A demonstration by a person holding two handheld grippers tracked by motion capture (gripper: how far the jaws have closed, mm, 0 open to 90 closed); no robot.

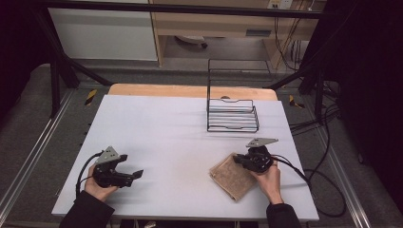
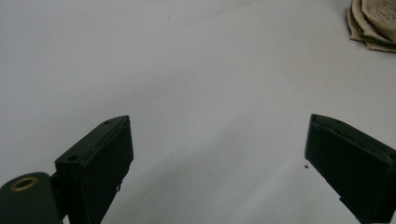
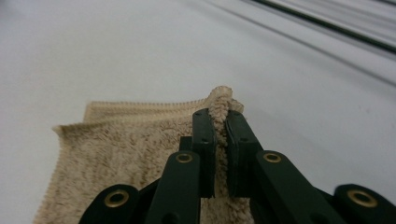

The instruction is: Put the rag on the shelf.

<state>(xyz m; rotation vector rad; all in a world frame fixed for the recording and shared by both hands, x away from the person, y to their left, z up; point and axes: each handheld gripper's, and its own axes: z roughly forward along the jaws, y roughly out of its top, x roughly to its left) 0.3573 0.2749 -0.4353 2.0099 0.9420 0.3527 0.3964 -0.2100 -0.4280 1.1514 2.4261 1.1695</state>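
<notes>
A folded tan towel (image 1: 233, 177) lies on the white table (image 1: 171, 137) at the front right. My right gripper (image 1: 237, 159) is shut on its far corner; in the right gripper view the towel's pinched edge (image 3: 220, 109) bulges up between the two black jaws, with the rest of the towel (image 3: 116, 149) spread to the left. My left gripper (image 1: 136, 173) rests at the front left, pointing right, jaws wide apart with nothing between them (image 2: 217, 154). In the left gripper view a corner of the towel (image 2: 373, 21) shows at the top right, well away.
A black wire rack (image 1: 232, 114) stands at the back right of the table. Cables (image 1: 313, 175) trail off the right edge. A wooden board edge (image 1: 190, 90) runs along the far side. The bare middle of the table lies between the grippers.
</notes>
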